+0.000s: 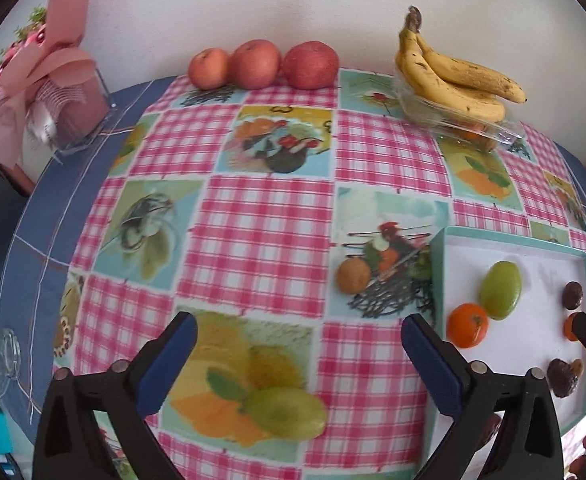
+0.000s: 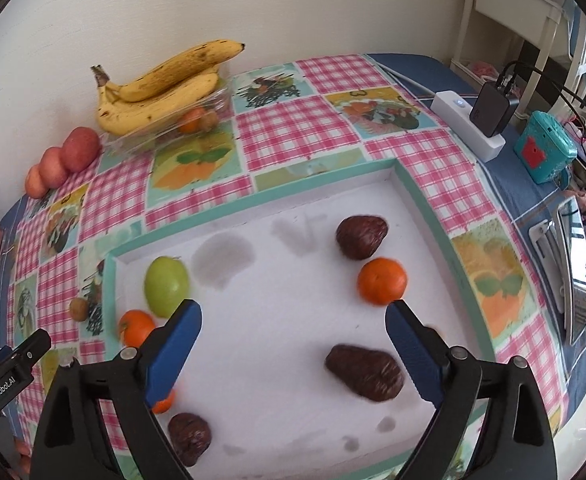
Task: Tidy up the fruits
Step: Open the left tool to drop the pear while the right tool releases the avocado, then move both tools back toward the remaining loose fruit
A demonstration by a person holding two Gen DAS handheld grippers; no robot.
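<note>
On the table (image 1: 261,220), under a checked fruit-print cloth:

- Tray (image 2: 425,216), white floor, teal rim, at the right side. Contents: one green fruit (image 2: 167,286) near the left wall; one orange (image 2: 381,281) toward the right; a second orange (image 2: 135,327) just beside the green fruit; a third, partly hidden behind a finger of the right gripper; three dark wrinkled fruits, the nearest (image 2: 367,372) low between the right fingers.
- Small brown fruit (image 1: 353,275), loose on the cloth just outside the tray's left wall. Not yet sorted.
- Three apples (image 1: 265,64), in a row at the far edge by the wall.
- Banana bunch (image 1: 453,76), resting on a clear plastic box (image 1: 465,126) that holds a few small fruits.

Left gripper (image 1: 299,354): fingers spread wide, empty, above bare cloth.
Right gripper (image 2: 293,340): fingers spread wide, empty, above the tray floor.

Handling, as judged: the small brown fruit looks light, round and liable to roll; take it across its widest part with gentle pressure. Dark wrinkled fruits appear soft, so easily crushed. Oranges look firm, smooth-skinned, somewhat slippery. Bananas are best lifted near the stem, where they join.
</note>
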